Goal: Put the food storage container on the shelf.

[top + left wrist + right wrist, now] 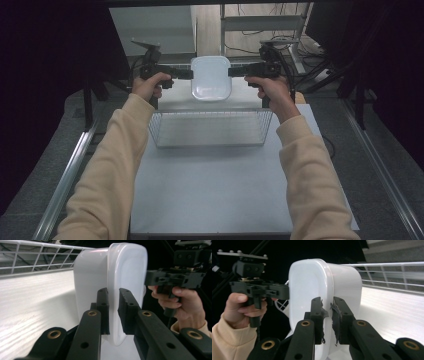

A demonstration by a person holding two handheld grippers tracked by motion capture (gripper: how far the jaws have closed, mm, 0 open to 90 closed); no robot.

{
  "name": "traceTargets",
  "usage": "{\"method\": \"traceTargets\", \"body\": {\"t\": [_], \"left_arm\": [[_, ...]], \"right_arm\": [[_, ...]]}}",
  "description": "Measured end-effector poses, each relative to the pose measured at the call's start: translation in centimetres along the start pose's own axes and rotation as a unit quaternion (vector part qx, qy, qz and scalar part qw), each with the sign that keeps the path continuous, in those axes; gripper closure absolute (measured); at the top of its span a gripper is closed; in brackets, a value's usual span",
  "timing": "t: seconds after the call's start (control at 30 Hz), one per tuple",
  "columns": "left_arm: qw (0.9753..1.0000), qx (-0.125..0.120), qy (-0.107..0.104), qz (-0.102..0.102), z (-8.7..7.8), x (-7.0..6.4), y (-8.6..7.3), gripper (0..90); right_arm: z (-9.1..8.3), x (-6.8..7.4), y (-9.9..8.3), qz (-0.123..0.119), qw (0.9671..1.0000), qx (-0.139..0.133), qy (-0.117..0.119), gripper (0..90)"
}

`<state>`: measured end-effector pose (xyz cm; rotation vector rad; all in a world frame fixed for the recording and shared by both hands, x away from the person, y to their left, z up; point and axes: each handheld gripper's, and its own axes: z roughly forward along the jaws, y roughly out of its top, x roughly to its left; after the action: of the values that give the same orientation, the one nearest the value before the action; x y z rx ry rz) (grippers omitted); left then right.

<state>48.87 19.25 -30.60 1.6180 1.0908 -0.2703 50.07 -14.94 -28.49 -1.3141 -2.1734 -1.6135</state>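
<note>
A white plastic container (211,78) hangs in the air beyond the far side of the wire basket (210,128), held up between the two grippers and clear of the white table top (210,190) on which the basket stands. In the high view the left gripper (189,74) comes at the container from its left side and the right gripper (232,71) from its right side, each pointing inward at the level of the container's rim, so that the container sits squarely between them with its open mouth turned toward the person. In the left gripper view, the left gripper's (113,311) jaws are clamped on the container (110,277), one jaw on the inside and one on the outside of its rim, pressed against the plastic. In the right gripper view the right gripper (327,320) does the same on the opposite edge of the container (312,287), its worn pads pinching the rim from both faces. The person's left hand (150,86) and right hand (270,89) grasp the gripper handles just beyond the basket's two far corners, with cream sleeves (112,165) running back along either side of the basket. The basket lies below and nearer the person than the container, and nothing can be seen inside it.
</note>
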Motion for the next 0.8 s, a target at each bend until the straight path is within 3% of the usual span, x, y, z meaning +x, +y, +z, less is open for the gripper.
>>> {"method": "traceTargets", "body": {"t": [0.13, 0.4, 0.67, 0.8], "left_arm": [[0.9991, 0.001, -0.014, -0.040, 0.5, 1.1, 0.8, 79.6], [0.9957, -0.008, -0.040, -0.084, 1.4, 2.9, 1.4, 79.0], [0.9932, -0.002, -0.039, -0.110, 2.2, 4.1, 1.3, 76.2], [0.9920, -0.005, -0.050, -0.116, 2.2, 4.5, 1.1, 76.0]], "right_arm": [[0.5, -1.4, 0.6, 0.045, 0.9989, 0.005, 0.012, 77.9], [1.1, -2.7, 1.3, 0.095, 0.9953, 0.017, 0.010, 75.2], [2.3, -3.6, 1.3, 0.130, 0.9910, 0.030, -0.012, 68.7], [2.5, -4.0, 1.2, 0.140, 0.9897, 0.028, -0.008, 67.9]]}}
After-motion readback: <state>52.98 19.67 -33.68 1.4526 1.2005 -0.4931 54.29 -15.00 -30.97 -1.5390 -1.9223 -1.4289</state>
